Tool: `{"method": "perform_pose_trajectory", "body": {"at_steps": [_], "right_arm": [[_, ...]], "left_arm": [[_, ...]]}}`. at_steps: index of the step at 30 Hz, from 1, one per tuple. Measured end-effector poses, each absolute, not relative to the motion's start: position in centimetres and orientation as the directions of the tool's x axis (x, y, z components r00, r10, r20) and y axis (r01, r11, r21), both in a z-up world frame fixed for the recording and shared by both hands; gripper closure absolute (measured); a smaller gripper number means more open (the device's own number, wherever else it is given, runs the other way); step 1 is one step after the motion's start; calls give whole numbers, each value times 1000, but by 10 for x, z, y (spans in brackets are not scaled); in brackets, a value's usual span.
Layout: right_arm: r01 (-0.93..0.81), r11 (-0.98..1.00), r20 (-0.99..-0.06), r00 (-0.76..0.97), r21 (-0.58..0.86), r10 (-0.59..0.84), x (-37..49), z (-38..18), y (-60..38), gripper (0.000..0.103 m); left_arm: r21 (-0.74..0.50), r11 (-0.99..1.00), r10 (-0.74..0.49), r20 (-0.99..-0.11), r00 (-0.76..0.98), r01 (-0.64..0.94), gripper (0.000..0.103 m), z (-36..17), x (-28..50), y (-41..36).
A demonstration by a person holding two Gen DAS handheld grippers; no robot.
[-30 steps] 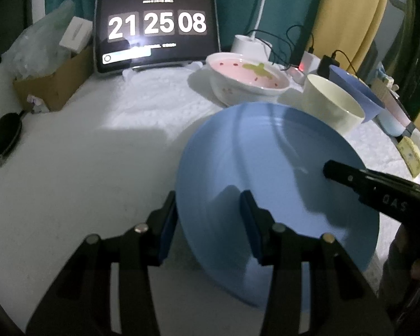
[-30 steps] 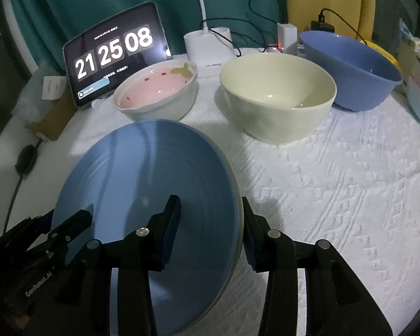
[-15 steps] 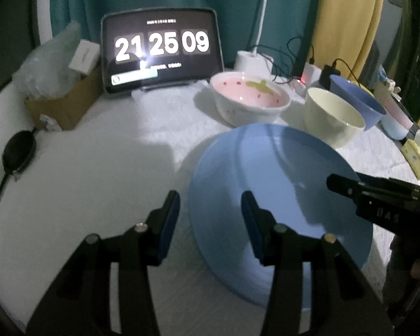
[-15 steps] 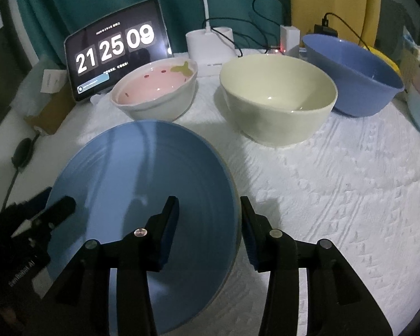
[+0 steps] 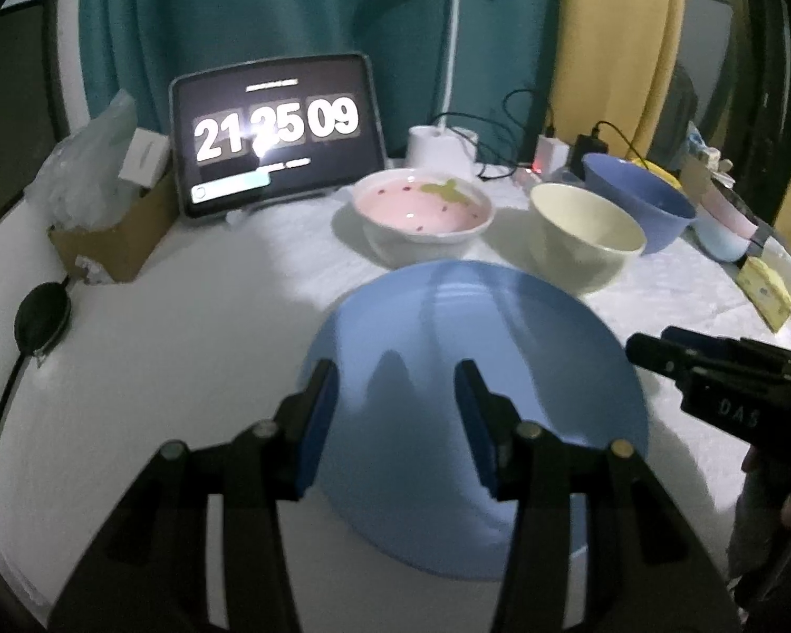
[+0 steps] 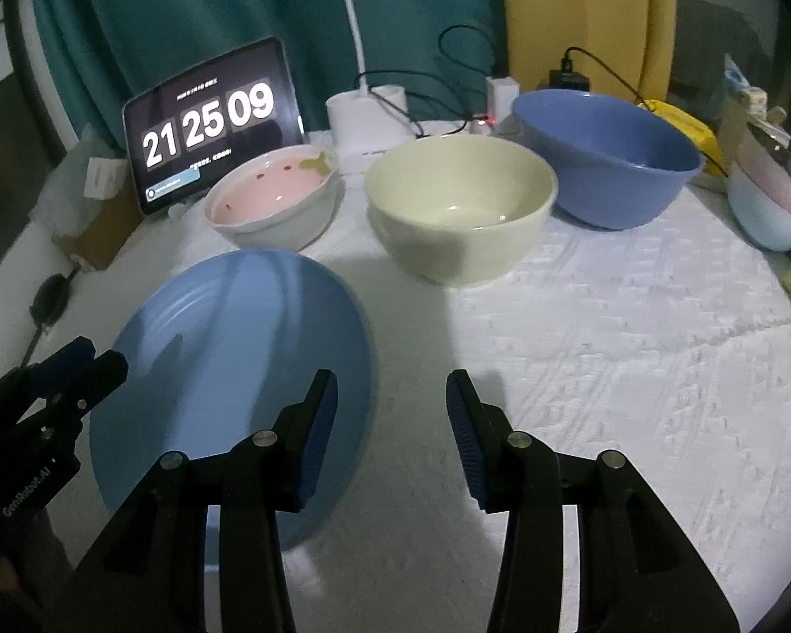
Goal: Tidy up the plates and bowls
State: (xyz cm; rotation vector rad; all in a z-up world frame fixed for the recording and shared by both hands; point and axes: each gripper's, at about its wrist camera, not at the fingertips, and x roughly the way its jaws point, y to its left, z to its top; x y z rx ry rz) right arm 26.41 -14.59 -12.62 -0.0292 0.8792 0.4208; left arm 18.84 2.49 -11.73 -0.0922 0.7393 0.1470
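A blue plate (image 5: 464, 369) lies flat on the white tablecloth; it also shows in the right wrist view (image 6: 237, 358). My left gripper (image 5: 395, 422) is open above the plate's near left part, touching nothing. My right gripper (image 6: 390, 432) is open just off the plate's right edge, over the cloth. Behind the plate stand a pink strawberry bowl (image 6: 274, 200), a cream bowl (image 6: 459, 205) and a blue bowl (image 6: 606, 158). In the left wrist view they show as the pink bowl (image 5: 422, 211), the cream bowl (image 5: 585, 227) and the blue bowl (image 5: 638, 195).
A tablet clock (image 5: 274, 132) stands at the back left beside a cardboard box (image 5: 105, 242). A white lamp base (image 6: 364, 116) with cables is behind the bowls. Stacked pale bowls (image 6: 770, 200) and a yellow sponge (image 5: 764, 290) sit at the right edge.
Both grippers have pulled back from the blue plate and risen. The left one has shifted right over the plate; the right one has moved right, off its rim. The plate stays on the cloth.
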Motion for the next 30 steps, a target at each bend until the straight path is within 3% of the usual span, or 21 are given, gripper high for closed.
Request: {"method": "perform_pose_trajectory", "body": {"at_steps": [23,30], "right_arm": [[-315,932,-701,623,182,348,254,-111,-220,57],[-284,940,-694,638,190,333,258,-109,-245,57]], "left_arm": [[7,998,47,-664,746,-56,55,-97,197,-47],[-4,1000,4,-645,764,-9,51,-89,206,-66]]}}
